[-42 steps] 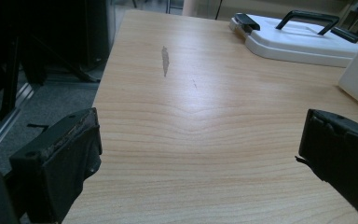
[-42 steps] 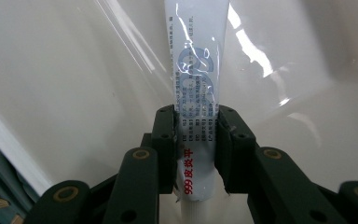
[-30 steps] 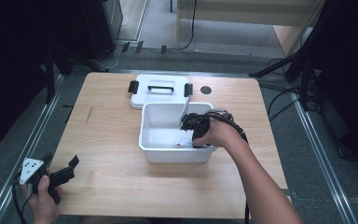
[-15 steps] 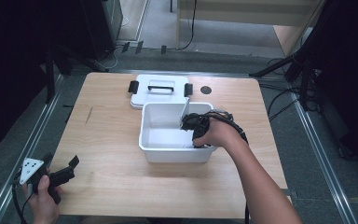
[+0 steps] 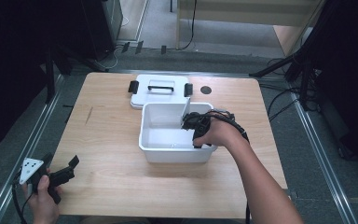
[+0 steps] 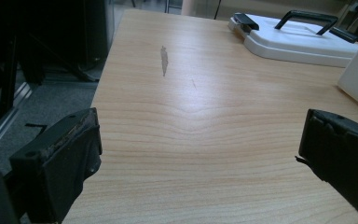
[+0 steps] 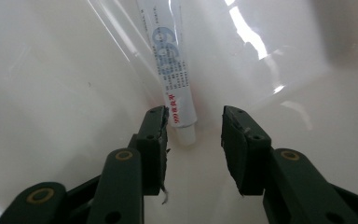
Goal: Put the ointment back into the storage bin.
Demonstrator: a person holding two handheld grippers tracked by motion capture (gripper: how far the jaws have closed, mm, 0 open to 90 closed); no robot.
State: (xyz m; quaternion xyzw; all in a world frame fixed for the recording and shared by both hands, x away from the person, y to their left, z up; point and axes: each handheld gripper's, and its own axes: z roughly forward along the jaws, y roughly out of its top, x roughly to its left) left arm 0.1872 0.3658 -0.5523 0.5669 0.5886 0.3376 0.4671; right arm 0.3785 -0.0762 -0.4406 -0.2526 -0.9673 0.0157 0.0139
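On the table [image 5: 112,140] sits a white bin [image 5: 177,151], its lid [image 5: 161,91] just behind it. Inside lies a tube [image 7: 172,70]. The right gripper [image 7: 195,123], jaws just opening, has released it. The left gripper [image 5: 60,175] is spread, empty.

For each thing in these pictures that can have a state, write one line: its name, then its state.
White bin: open, lid off, on the table.
Lid: off, lying flat behind the bin, handle up.
Tube: capped, lying in the bin, cap toward the jaws.
Right gripper: inside the bin, jaws just opened, apart from the tube.
Left gripper: open, nothing between the jaws, over bare table.
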